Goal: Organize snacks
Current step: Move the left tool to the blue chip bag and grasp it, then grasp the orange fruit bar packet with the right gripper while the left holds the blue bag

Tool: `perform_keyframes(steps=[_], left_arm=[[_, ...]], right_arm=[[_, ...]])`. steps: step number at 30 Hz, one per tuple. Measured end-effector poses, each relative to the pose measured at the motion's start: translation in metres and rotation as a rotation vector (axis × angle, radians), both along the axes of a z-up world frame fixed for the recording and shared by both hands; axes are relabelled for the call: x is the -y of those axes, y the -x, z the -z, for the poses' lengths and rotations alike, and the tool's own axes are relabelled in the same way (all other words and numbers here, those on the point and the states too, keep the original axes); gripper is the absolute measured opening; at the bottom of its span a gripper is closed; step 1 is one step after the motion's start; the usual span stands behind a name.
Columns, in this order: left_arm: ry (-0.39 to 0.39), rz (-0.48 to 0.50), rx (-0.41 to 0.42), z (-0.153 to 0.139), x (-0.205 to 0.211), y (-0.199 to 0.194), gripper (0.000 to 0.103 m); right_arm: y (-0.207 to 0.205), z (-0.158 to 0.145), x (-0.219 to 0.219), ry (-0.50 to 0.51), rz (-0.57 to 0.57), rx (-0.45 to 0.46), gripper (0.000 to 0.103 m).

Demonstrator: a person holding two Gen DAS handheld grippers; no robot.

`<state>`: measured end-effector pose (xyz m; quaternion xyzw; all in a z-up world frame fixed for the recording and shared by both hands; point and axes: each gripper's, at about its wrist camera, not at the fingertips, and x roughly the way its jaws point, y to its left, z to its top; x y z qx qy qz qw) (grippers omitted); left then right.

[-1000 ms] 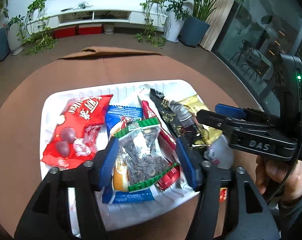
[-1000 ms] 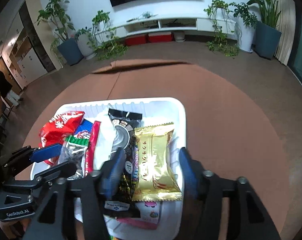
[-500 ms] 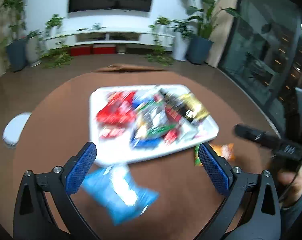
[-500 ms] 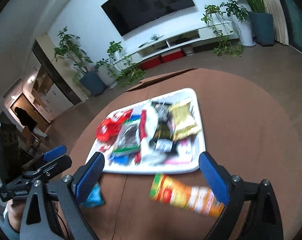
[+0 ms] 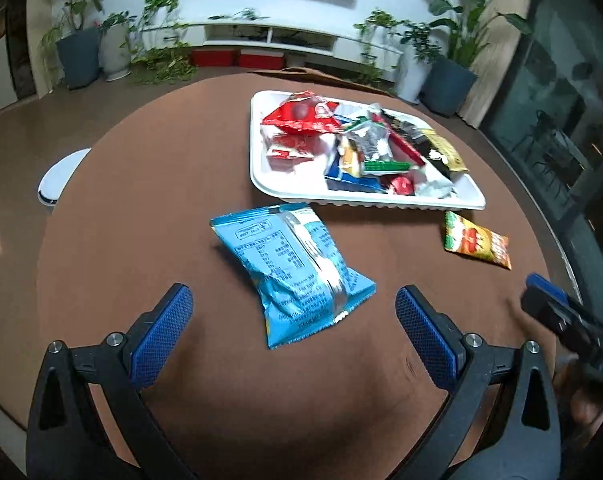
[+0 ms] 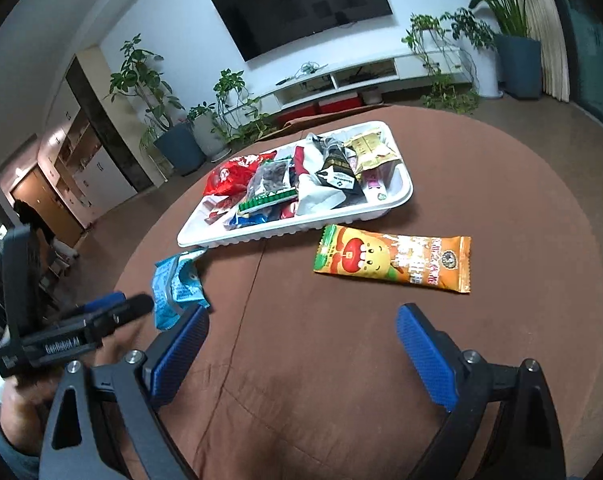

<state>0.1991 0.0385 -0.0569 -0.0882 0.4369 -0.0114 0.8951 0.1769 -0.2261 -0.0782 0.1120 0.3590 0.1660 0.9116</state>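
Tray [image 5: 261, 178] holds most snacks; my left gripper [image 5: 293, 328] and right gripper [image 6: 301, 344] are released wide, empty, facing blue bag [image 5: 297, 272] and orange bar [image 6: 393, 264] left outside.

The left gripper [image 5: 293, 316] points downward, its blue-padded jaws spread wide with nothing between them. The right gripper [image 6: 301, 340] is angled down too, jaws equally wide and empty. A hand [image 6: 17, 404] grips the left gripper's handle.
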Motion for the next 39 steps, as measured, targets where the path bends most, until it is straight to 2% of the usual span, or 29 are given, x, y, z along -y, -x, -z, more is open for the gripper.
perform_keyframes(steps=[3,6,9,13,17,20,22,25,29,34,37,39], left_arm=[[-0.001,-0.025,-0.029,0.003,0.001,-0.018,0.103],[0.000,-0.089,-0.091,0.009,-0.004,-0.037,0.103],[-0.018,-0.107,-0.101,0.012,-0.003,-0.052,0.103],[-0.028,-0.113,-0.133,0.020,-0.004,-0.066,0.102],[-0.069,-0.092,-0.172,0.034,0.000,-0.071,0.100],[-0.095,-0.085,-0.162,0.034,0.002,-0.072,0.089],[-0.108,-0.072,-0.152,0.032,0.002,-0.074,0.070],[-0.128,-0.045,-0.145,0.030,0.004,-0.073,0.054],[-0.149,0.011,-0.131,0.031,0.008,-0.067,0.049],[-0.114,0.074,-0.124,0.029,0.003,-0.051,0.044],[-0.070,0.113,-0.120,0.027,0.000,-0.041,0.041],[-0.045,0.124,-0.120,0.026,-0.003,-0.031,0.040]], right_arm=[[0.001,0.001,0.002,0.000,0.010,0.001,0.097],[0.002,0.001,0.001,0.001,0.009,0.001,0.097],[0.002,0.002,0.001,0.009,0.005,0.002,0.097],[0.002,0.002,0.002,0.013,0.000,0.004,0.097],[0.000,0.006,0.001,0.014,-0.001,-0.006,0.097],[-0.001,0.007,-0.001,0.016,-0.005,-0.011,0.097],[0.000,0.007,-0.002,0.025,-0.008,-0.006,0.097],[0.001,0.006,-0.002,0.033,-0.003,0.003,0.097],[-0.001,0.007,0.001,0.021,0.000,-0.012,0.097],[-0.011,-0.004,0.007,0.018,-0.050,-0.030,0.097],[-0.028,-0.007,0.000,0.180,-0.137,-0.063,0.097],[-0.035,-0.009,-0.006,0.273,-0.217,-0.044,0.097]])
